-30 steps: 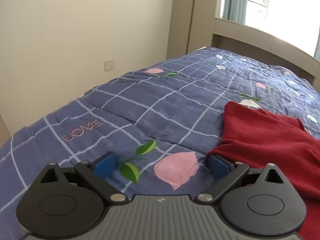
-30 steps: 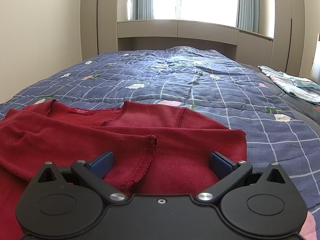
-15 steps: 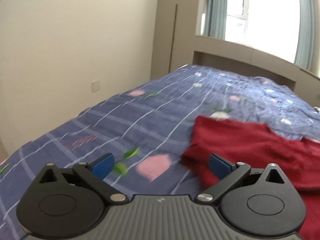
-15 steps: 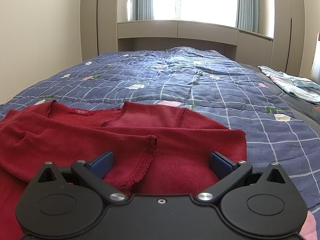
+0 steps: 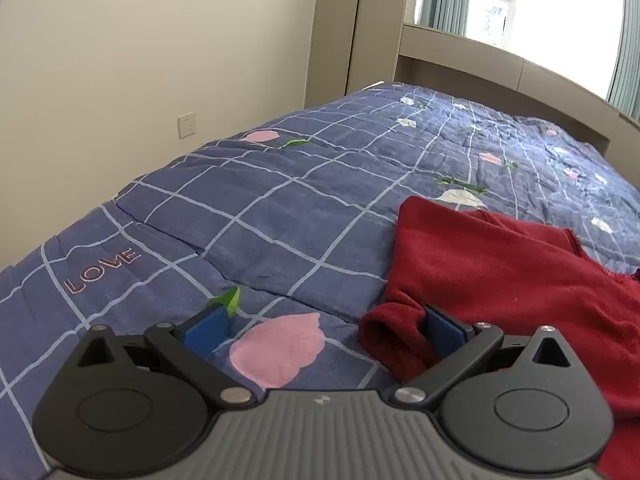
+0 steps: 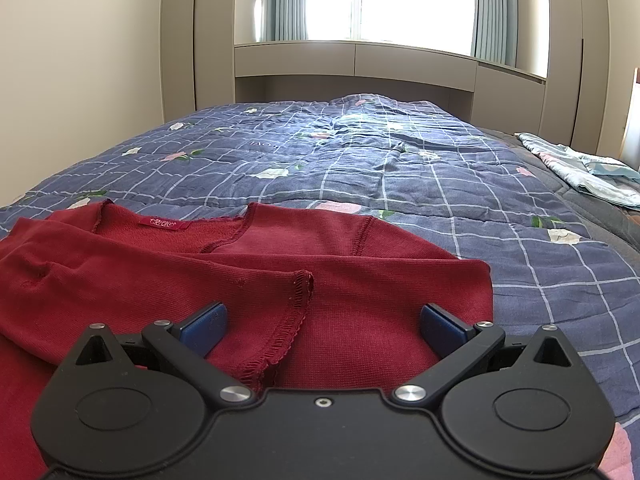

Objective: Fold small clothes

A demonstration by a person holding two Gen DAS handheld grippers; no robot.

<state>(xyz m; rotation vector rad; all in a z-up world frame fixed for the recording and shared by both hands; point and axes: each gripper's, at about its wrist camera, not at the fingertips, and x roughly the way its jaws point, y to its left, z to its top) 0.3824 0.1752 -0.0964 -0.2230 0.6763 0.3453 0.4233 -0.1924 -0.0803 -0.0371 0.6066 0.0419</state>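
Note:
A small dark red knit top (image 6: 340,272) lies on the blue checked bedspread (image 6: 360,168), neck label facing up, one sleeve folded across its body. My right gripper (image 6: 322,326) is open and hovers low over the folded sleeve's hem. In the left wrist view the same red top (image 5: 500,272) lies at the right. My left gripper (image 5: 326,328) is open at the top's left edge, and a rolled cuff (image 5: 392,336) sits just inside its right finger.
The bedspread (image 5: 280,216) carries pink flowers and the word LOVE. A cream wall runs along the bed's left side. A pale folded cloth (image 6: 588,172) lies at the far right of the bed. Beige cabinets (image 6: 360,64) and a window stand behind the bed.
My left gripper swung about and now sits lower, closer to the red top's left edge, with the cuff between its fingers. The right gripper has not moved.

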